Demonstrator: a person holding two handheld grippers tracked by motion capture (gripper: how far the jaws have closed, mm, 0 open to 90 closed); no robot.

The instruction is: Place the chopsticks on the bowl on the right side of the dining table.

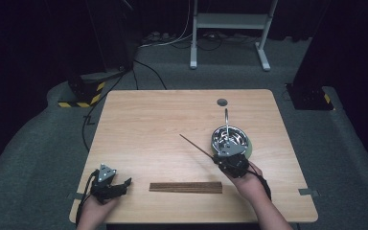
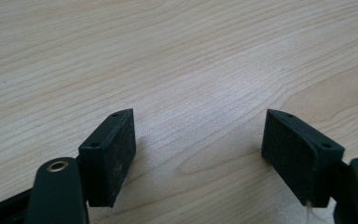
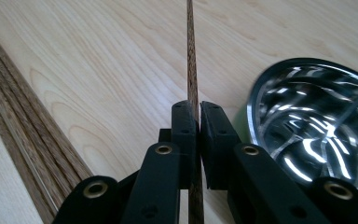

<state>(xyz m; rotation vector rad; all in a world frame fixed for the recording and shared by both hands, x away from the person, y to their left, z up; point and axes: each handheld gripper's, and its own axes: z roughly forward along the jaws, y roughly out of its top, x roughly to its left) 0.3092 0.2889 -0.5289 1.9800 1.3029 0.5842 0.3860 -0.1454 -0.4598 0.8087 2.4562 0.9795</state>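
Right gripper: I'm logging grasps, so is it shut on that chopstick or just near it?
Shut on it: the right gripper has both jaws pressed against the chopstick, which runs between them.

Your single chopstick [image 3: 192, 60] is a thin dark-brown wooden stick, clamped between the right gripper's [image 3: 196, 116] jaws and pointing up and away toward the table's [image 1: 172, 120] middle, its tip lifted off the wood as far as you can tell. The other chopsticks [image 1: 186, 187] lie flat in a tight bundle, side by side, parallel to the near edge. Your shiny steel bowl [image 1: 230, 137], with a metal utensil [image 1: 226, 122] leaning in it, sits near the right edge
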